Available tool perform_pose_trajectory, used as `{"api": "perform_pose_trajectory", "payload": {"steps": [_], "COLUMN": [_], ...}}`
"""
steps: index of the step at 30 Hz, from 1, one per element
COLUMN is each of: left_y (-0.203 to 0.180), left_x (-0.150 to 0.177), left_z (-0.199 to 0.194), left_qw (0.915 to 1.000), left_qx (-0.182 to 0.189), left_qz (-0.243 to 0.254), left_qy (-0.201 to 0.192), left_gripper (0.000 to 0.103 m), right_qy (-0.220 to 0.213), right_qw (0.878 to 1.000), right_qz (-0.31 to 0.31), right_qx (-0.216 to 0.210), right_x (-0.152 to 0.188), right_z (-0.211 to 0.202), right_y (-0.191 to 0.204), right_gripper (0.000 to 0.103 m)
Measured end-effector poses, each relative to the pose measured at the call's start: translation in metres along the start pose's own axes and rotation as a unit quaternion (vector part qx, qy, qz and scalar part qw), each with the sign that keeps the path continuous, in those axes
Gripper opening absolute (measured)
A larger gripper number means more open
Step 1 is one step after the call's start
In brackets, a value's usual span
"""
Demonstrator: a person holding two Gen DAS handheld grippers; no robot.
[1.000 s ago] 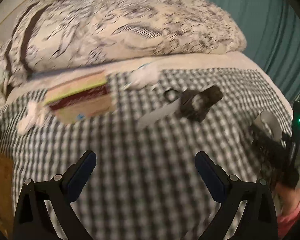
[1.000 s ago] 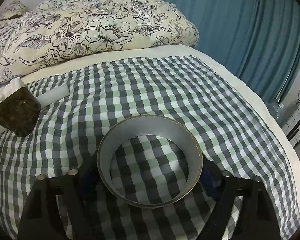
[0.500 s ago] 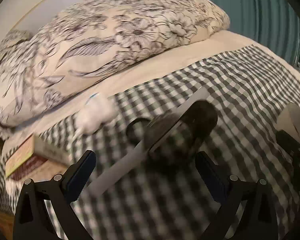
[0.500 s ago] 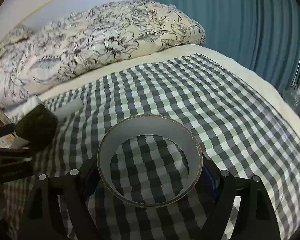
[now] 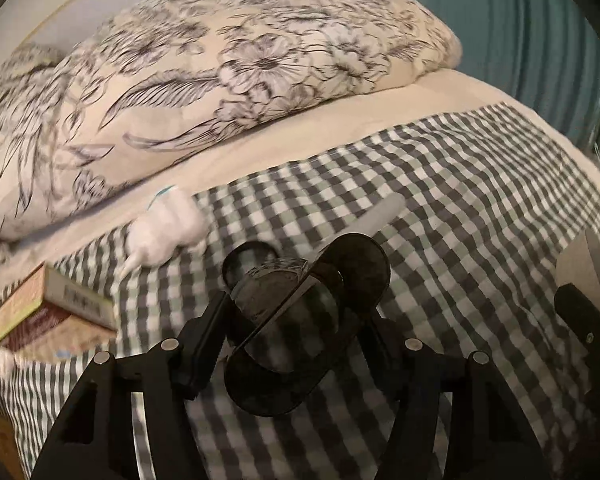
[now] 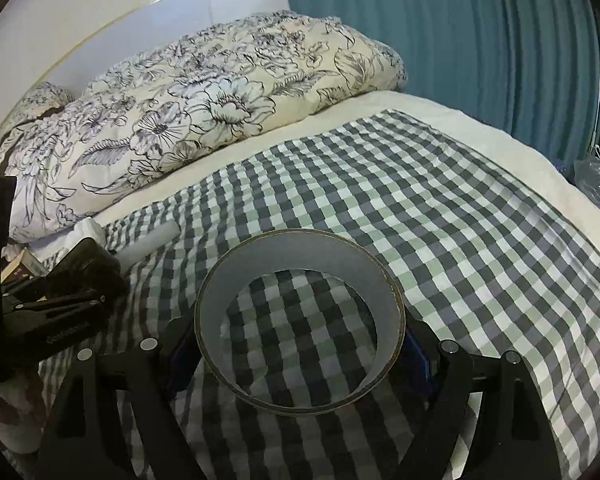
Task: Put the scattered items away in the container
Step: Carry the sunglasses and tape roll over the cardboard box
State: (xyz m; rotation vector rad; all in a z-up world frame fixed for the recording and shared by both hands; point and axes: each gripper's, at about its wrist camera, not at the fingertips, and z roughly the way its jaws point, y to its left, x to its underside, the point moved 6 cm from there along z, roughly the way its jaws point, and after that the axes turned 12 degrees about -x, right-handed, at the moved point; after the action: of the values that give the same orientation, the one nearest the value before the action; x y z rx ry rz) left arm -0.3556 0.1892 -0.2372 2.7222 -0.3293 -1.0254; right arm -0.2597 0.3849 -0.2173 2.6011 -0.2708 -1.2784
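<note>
1. a dark, glossy see-through container sits tilted on the checked bedspread, right between the fingers of the left gripper.
2. that gripper's jaws have just been closing in and now seem to press on the container's two sides.
3. under the container lies a white tube, one end poking out toward the pillow.
4. a white wad rests just beside the container, and a small box lies further left at the bedspread's edge.
5. the right gripper is clamped on a wide tape roll, fingers on its outer sides, held over the checked cloth.
6. a teal curtain hangs behind the bed.
</note>
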Motion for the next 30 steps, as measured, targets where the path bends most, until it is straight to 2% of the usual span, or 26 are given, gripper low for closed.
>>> {"api": "perform_pose_trajectory", "payload": {"steps": [7, 12, 16, 18, 20, 26, 30], "left_y": [0.05, 0.108, 0.152, 0.175, 0.194, 0.229, 0.247], "left_x": [0.017, 0.054, 0.099, 0.118, 0.132, 0.148, 0.157], "left_z": [-0.048, -0.105, -0.147, -0.163, -0.178, -0.213, -0.232], "left_qw": [0.9988, 0.9956, 0.9938, 0.9913, 0.9891, 0.9862, 0.9846], "left_qx": [-0.005, -0.032, -0.048, -0.065, -0.068, -0.056, -0.054], "left_qz": [-0.048, -0.085, -0.094, -0.108, -0.127, -0.156, -0.166], "left_qy": [0.007, 0.022, 0.034, 0.038, 0.03, 0.006, -0.007], "left_gripper": [0.064, 0.064, 0.064, 0.064, 0.064, 0.064, 0.064], "right_qy": [0.0, -0.006, -0.005, -0.004, -0.005, 0.038, 0.045], "right_qw": [1.0, 0.999, 0.996, 0.993, 0.989, 0.978, 0.968], "right_qz": [-0.027, -0.05, -0.078, -0.092, -0.115, -0.139, -0.189], "right_qx": [0.001, -0.007, -0.051, -0.076, -0.092, -0.152, -0.156], "right_x": [0.001, -0.002, -0.005, -0.001, 0.009, 0.062, 0.081], "right_z": [0.001, -0.005, -0.024, -0.048, -0.073, -0.125, -0.15], "right_y": [0.012, 0.03, 0.074, 0.106, 0.139, 0.22, 0.266], "right_gripper": [0.082, 0.083, 0.083, 0.083, 0.083, 0.082, 0.082]}}
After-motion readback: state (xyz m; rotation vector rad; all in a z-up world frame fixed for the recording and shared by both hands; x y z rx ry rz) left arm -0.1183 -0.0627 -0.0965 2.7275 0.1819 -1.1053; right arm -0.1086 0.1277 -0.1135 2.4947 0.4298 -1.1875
